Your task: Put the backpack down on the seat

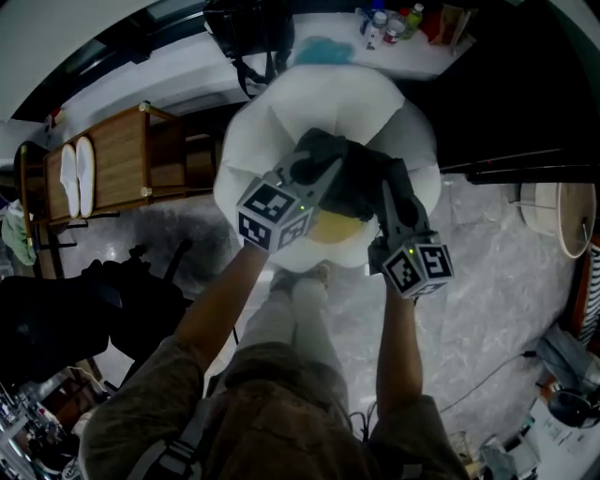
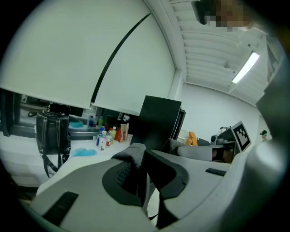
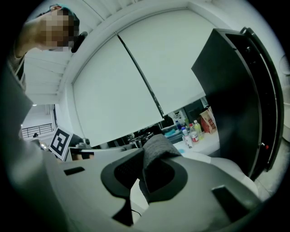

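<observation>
- The left gripper (image 2: 138, 158) is being held shut, with its jaws being pressed together on a fold of grey strap (image 2: 130, 156).
- The right gripper (image 3: 154, 158) is being clamped on a second grey strap (image 3: 156, 147), and the fabric is being squeezed from both sides by the pads.
- The dark grey backpack (image 1: 361, 183) is being held by both grippers. In the head view the left marker cube is being shown at its lower left and the right marker cube at its lower right.
- The backpack is being held over the middle of the round white seat (image 1: 328, 103). Whether its base is touching the cushion cannot be told.
- A yellow patch (image 1: 330, 228) is being shown just under the backpack, near the seat's front edge. What it belongs to cannot be told.
- The person's shoes (image 1: 300, 278) are being stood on the marbled floor (image 1: 487, 281), just in front of the seat.
- A wooden rack (image 1: 117, 155) is being shown to the left of the seat, with a pair of white slippers (image 1: 77, 176) being stored against its end.
- Beyond the seat, a white counter (image 1: 422, 58) is being occupied by a black handbag (image 1: 246, 26), a blue cloth (image 1: 323, 49), several bottles (image 1: 382, 23) and a red snack bag (image 3: 209, 120).
- A tall black cabinet (image 3: 235, 86) is being shown at the counter's right end.
</observation>
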The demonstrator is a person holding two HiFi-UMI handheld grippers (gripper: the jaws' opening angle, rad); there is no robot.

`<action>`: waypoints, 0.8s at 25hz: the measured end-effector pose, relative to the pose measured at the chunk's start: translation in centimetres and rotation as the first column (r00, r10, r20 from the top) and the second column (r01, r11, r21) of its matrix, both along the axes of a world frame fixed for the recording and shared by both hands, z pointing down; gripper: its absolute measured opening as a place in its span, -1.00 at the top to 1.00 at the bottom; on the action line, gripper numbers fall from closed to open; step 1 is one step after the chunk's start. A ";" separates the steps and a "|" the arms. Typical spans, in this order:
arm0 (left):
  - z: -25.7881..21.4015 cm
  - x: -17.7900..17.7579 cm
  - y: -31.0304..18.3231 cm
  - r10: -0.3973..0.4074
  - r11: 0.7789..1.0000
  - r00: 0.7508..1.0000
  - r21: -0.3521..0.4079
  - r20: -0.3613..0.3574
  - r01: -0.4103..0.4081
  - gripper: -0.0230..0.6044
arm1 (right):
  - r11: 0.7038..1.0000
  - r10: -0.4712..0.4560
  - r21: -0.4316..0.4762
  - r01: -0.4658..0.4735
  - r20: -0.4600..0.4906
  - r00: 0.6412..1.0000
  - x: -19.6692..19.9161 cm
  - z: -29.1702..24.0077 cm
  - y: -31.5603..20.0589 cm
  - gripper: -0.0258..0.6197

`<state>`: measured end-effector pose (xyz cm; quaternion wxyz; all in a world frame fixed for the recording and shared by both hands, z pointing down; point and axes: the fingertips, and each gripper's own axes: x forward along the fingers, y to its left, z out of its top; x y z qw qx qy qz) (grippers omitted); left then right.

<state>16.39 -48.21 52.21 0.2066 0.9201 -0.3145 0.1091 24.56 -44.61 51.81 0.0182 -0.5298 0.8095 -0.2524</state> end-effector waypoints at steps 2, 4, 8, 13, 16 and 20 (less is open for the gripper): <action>0.5 0.0 -0.4 -0.010 1.000 1.000 -0.005 -0.003 0.010 0.83 | 1.000 0.004 0.006 -0.004 0.005 1.000 0.1 0.3 -0.4 0.82; 1.2 -0.1 -0.6 -0.018 1.000 1.000 -0.013 -0.005 0.018 0.83 | 1.000 0.005 0.009 -0.005 0.001 1.000 0.0 0.7 -0.7 0.82; 2.5 -0.6 -1.2 -0.031 0.999 1.000 -0.019 0.002 0.031 0.83 | 1.000 0.003 0.009 -0.003 -0.018 1.000 -0.6 2.1 -1.3 0.82; 4.4 -0.5 -1.4 -0.030 0.999 0.999 -0.018 0.012 0.030 0.83 | 1.000 0.013 0.005 -0.013 -0.036 0.999 -0.9 4.0 -2.0 0.82; 5.4 -0.4 -1.9 -0.030 0.999 1.000 -0.012 0.008 0.030 0.83 | 1.000 0.022 0.006 -0.022 -0.048 0.999 -0.9 5.2 -2.6 0.82; 6.6 -0.1 -2.8 -0.034 0.999 0.999 -0.002 0.009 0.034 0.83 | 1.000 0.029 0.012 -0.028 -0.066 0.997 -0.8 6.5 -3.6 0.82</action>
